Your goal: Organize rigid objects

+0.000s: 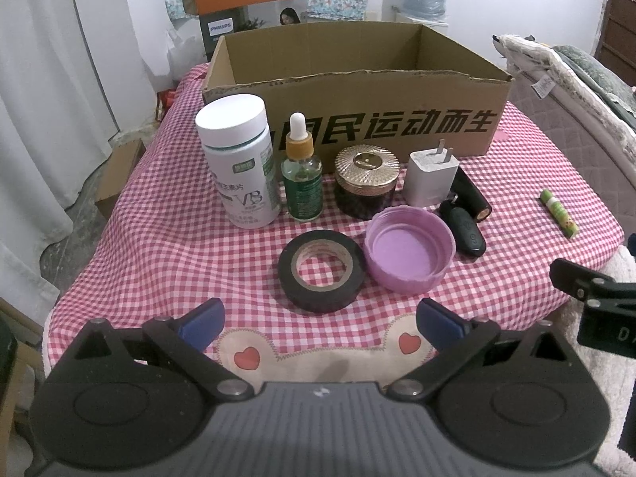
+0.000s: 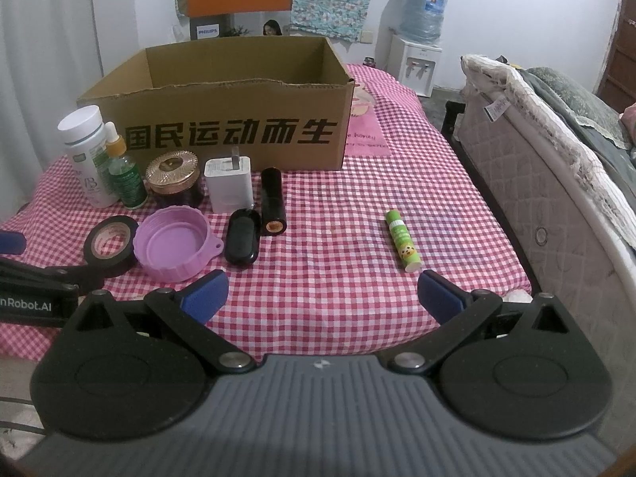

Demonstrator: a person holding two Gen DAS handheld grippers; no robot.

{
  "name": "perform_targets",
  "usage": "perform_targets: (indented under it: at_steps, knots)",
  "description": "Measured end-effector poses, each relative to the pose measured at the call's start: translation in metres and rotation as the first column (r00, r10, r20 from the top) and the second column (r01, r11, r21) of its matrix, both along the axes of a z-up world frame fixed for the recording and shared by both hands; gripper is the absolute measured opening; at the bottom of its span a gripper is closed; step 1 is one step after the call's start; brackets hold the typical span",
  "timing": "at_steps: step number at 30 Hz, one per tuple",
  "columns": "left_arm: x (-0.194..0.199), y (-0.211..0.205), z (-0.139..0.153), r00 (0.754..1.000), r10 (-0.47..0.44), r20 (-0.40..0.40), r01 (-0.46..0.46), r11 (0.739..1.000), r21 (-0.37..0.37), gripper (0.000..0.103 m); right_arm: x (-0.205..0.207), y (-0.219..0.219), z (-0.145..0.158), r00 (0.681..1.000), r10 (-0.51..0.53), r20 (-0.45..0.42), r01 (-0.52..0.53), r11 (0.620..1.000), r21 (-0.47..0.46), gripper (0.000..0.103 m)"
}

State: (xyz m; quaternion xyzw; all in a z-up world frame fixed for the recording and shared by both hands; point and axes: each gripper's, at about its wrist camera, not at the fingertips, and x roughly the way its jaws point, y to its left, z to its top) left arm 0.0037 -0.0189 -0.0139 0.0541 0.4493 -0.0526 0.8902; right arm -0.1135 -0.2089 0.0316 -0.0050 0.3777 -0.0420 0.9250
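Item: glue stick (image 2: 402,241), green, lying alone right of the main cluster, near table edge; cardboard box (image 2: 238,127) at far side. Likely light, stiff, smooth, prone to roll; take across mid-barrel. Right gripper (image 2: 322,294) and left gripper (image 1: 320,324): spread wide, empty

Both wrist cameras look forward and slightly down across a red-and-white checked tablecloth (image 1: 159,238) toward an open brown cardboard box (image 1: 357,119) at the far side. The left view sits close, facing the box front squarely. The right view (image 2: 238,127) stands further right, so the same box appears left of centre.
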Motion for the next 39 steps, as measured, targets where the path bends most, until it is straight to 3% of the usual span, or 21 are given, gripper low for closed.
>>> perform_targets:
  at_steps: [26, 31, 35, 39]
  knots:
    - [0.003, 0.004, -0.008, 1.000, 0.012, -0.027, -0.012, 1.000, -0.007, 0.103, 0.002, 0.004, -0.002, 1.000, 0.010, -0.010, -0.010, 1.000, -0.002, 0.102]
    - [0.009, 0.008, -0.007, 1.000, -0.004, -0.022, 0.003, 0.998, -0.055, 0.103, 0.003, -0.001, -0.006, 1.000, 0.003, -0.009, -0.002, 1.000, 0.021, 0.102]
    - [0.019, 0.006, 0.005, 0.996, -0.073, 0.051, 0.079, 0.989, -0.126, 0.103, 0.004, -0.022, -0.005, 0.999, -0.019, 0.029, 0.017, 0.998, 0.057, 0.102]
    - [0.034, -0.017, 0.021, 0.969, -0.174, 0.173, 0.196, 0.973, -0.120, 0.103, 0.007, -0.052, 0.001, 0.995, -0.043, 0.090, 0.036, 0.996, 0.082, 0.102]
